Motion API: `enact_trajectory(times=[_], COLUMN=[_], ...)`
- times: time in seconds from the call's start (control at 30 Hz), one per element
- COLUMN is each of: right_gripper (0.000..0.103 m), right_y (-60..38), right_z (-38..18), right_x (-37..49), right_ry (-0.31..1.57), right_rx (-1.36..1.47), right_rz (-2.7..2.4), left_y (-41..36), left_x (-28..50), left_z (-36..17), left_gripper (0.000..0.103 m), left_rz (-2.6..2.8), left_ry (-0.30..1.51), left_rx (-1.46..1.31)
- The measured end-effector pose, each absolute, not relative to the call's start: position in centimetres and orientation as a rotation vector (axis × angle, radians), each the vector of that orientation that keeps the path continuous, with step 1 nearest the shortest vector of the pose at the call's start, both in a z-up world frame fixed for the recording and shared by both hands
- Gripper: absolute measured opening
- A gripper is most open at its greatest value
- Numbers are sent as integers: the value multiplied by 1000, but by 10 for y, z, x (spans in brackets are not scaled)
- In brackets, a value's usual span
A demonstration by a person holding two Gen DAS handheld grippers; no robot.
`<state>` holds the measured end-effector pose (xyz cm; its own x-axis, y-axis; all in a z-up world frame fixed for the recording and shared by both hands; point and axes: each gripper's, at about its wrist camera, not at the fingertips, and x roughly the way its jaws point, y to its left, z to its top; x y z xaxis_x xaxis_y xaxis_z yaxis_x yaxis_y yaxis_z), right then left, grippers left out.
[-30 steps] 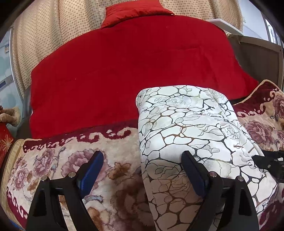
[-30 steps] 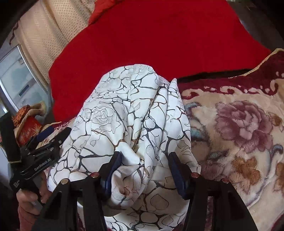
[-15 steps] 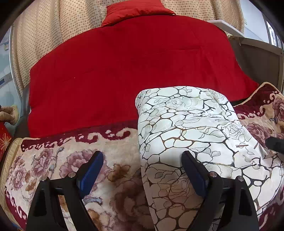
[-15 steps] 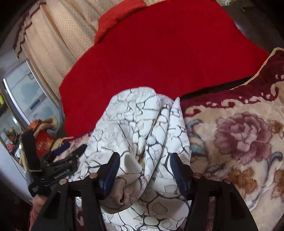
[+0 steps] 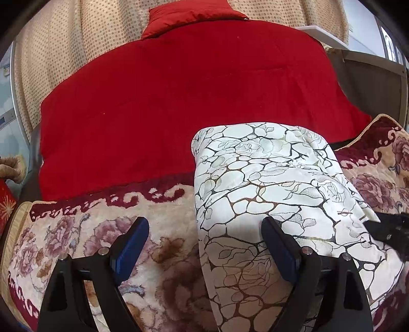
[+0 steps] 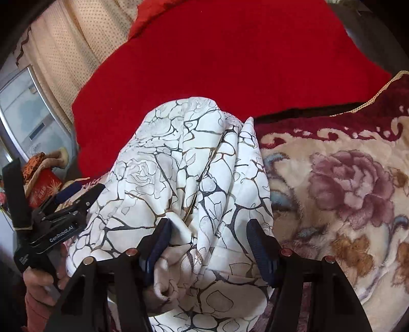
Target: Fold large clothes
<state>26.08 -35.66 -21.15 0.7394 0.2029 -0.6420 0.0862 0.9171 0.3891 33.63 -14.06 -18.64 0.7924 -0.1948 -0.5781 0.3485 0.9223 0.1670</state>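
Note:
A white garment with a dark crackle and rose print lies folded into a thick bundle on a floral plush blanket. My left gripper stands open wide at the bundle's left edge. One finger is over the blanket, the other rests on top of the cloth, and nothing is pinched. In the right wrist view the garment shows its bunched, layered end. My right gripper straddles that end, with loose folds between its spread jaws. The left gripper shows at the left, held by a hand.
A red quilt covers the bed behind the bundle, with a red pillow at its far end. A dotted curtain hangs behind. A wooden frame stands at the right. A red box sits at the left.
The right gripper's jaws have spread wider around the bunched end of the garment, and that gripper shifted slightly. The left gripper and the bundle have stayed put.

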Motion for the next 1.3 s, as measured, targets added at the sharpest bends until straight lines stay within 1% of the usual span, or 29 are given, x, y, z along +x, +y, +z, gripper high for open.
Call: enact_trajectory(times=[0.23,0.37,0.43,0.47,0.5,0.53,0.63,0.77,0.83,1.1,1.3], right_gripper=[65,65,61,51,45,44,44,43,44,44,44], right_y=[-364,-379,-381,-382,-381,-380,-375,-365,-363,-356,-340], right_z=[-204,-183,-175,-171,-167,-165,-169,-206,-219,-186,-174], right_x=[251,265,276,283,289,297,315,346,351,310,283], right_ry=[668,617,616,614,614,618,654,826,857,744,731], right_rx=[438,467,455,443,434,431,418,377,377,339,253], right_rz=[74,64,76,84,93,103,111,106,106,142,173], left_y=[-132,-120,-116,-115,-114,-113,-117,-133,-137,-131,-129], left_x=[345,359,365,368,372,375,385,386,383,379,370], left_z=[-181,-170,-167,-167,-167,-169,-178,-193,-194,-190,-183], left_gripper=[90,90,90,90,90,90,90,90,90,90,90], left_rz=[-335,-336,-306,-283,-269,-255,-246,-251,-245,-248,-251], left_ry=[617,606,592,583,579,579,606,620,603,604,576], left_rx=[230,198,211,225,232,239,266,351,375,346,338])
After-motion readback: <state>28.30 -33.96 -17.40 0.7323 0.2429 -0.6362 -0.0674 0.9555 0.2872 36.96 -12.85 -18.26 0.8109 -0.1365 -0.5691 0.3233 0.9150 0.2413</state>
